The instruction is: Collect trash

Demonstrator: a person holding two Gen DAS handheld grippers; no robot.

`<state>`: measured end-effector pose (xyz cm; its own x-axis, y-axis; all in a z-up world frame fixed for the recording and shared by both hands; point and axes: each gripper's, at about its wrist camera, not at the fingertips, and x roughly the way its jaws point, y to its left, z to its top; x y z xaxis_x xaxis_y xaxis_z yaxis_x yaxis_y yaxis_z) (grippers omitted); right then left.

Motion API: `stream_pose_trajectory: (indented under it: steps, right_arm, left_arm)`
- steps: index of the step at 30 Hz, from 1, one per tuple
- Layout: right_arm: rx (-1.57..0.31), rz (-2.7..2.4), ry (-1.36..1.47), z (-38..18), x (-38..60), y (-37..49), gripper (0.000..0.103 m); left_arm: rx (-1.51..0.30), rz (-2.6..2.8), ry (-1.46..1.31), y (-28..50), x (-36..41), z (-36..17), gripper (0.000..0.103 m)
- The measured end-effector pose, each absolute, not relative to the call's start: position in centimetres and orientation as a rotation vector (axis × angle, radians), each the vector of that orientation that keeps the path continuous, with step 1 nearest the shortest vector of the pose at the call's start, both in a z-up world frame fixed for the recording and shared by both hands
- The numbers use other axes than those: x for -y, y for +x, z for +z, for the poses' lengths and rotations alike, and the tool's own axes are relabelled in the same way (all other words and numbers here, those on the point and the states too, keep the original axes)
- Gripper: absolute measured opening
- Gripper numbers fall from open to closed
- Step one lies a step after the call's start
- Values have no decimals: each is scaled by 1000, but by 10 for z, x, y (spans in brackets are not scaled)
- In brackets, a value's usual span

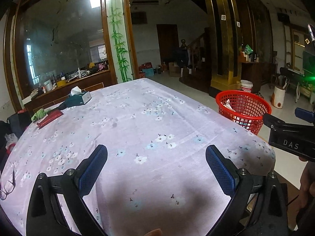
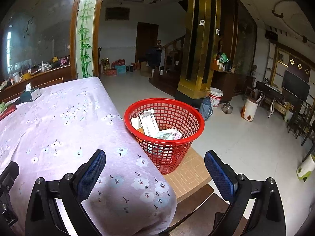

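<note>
Hovering low over the flowered tablecloth (image 1: 149,118), the left gripper (image 1: 156,169) has its blue pads spread wide, nothing between them, ready for a pickup. From the left wrist view, the red basket (image 1: 244,108) sits at two o'clock, off the table's edge, while a tissue box (image 1: 78,98) and a red packet (image 1: 50,118) lie at ten o'clock, likely still to sort.

Over to the right wrist view: the right gripper (image 2: 155,169) is released too, empty, straddling the table corner. The basket stands dead ahead at twelve o'clock on a cardboard box (image 2: 189,175), raised beside the table for easy drops, with the trash (image 2: 151,125) already lying inside.
</note>
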<state>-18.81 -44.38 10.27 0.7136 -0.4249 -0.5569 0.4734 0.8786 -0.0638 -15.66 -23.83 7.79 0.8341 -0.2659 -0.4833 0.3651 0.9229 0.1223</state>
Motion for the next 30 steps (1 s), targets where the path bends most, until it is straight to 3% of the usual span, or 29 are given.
stream_pose_trajectory:
  steps: [30]
  right_arm:
    - [-608, -477, 67, 97, 437, -183, 102]
  left_arm:
    - [-468, -293, 225, -159, 235, 73, 99]
